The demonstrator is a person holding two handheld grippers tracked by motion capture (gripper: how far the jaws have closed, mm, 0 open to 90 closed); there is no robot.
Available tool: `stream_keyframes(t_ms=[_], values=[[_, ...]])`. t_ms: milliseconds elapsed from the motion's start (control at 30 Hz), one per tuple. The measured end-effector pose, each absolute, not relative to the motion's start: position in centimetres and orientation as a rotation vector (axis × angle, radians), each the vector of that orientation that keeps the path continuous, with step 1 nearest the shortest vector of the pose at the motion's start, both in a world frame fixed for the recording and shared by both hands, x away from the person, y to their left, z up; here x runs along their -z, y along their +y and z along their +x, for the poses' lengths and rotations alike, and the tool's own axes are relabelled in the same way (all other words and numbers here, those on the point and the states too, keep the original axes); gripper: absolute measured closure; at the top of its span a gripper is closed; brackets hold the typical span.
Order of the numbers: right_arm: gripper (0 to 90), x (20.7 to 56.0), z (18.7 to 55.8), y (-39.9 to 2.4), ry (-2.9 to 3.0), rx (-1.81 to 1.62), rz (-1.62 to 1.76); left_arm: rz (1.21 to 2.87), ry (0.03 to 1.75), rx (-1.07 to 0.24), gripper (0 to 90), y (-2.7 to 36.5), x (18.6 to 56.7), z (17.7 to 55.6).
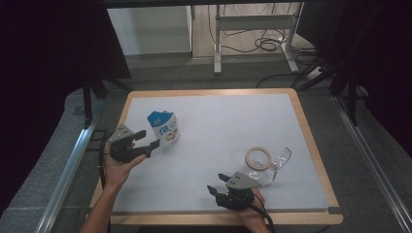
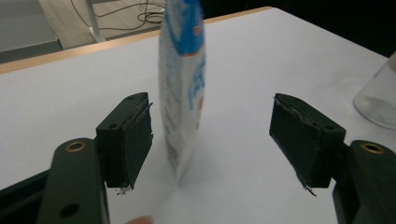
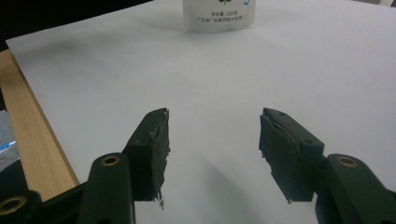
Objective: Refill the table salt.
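A white and blue stand-up pouch stands upright on the white mat at the left. My left gripper is open right beside it. In the left gripper view the pouch shows edge-on between the open jaws, nearer the left pad, and neither pad presses on it. My right gripper is near the front edge, open and holding nothing. In the right gripper view its jaws frame bare mat, with the pouch's base far ahead.
A clear glass jar with a tan rim lies on its side at the front right, just beyond my right gripper; its glass also shows at the left gripper view's right edge. A wooden border frames the mat. A metal frame and cables stand beyond the table.
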State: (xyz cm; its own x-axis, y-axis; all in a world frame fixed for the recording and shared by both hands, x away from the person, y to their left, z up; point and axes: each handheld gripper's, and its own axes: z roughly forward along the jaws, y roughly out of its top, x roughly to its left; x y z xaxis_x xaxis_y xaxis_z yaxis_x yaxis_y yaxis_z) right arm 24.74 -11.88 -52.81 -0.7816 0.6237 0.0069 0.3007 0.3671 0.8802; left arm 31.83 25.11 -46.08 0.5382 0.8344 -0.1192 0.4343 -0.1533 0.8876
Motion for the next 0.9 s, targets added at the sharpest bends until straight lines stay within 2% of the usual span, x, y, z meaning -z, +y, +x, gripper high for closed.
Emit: stream_keyframes(t_ms=[133,200,233,267,367,400,500,900], values=[[43.3,52.9,24.8,-11.4,2.317,-1.376,0.799,1.767,1.062,-0.506,31.3,25.2,46.1,33.1],[43.3,52.9,24.8,-11.2,2.319,-1.378,0.794,1.746,1.071,-0.5,35.9,24.9,46.1,34.5],[43.3,52.9,24.8,-11.2,2.319,-1.378,0.794,1.746,1.071,-0.5,41.0,24.9,46.1,34.5],[43.3,52.9,24.7,-11.2,2.321,-1.378,0.788,1.748,1.072,-0.491,41.0,24.7,46.2,35.2],[43.3,52.8,24.6,-11.0,2.32,-1.381,0.78,1.763,1.064,-0.462,56.4,24.1,46.5,36.2],[43.3,52.8,24.5,-11.1,2.319,-1.377,0.78,1.778,1.055,-0.455,68.0,23.7,46.8,36.6],[43.3,52.8,24.5,-11.2,2.318,-1.376,0.78,1.773,1.053,-0.471,87.9,23.5,46.9,36.8],[42.9,53.0,24.7,-11.0,2.326,-1.357,0.775,1.769,0.996,-0.434,90.0,22.9,45.6,36.8]])
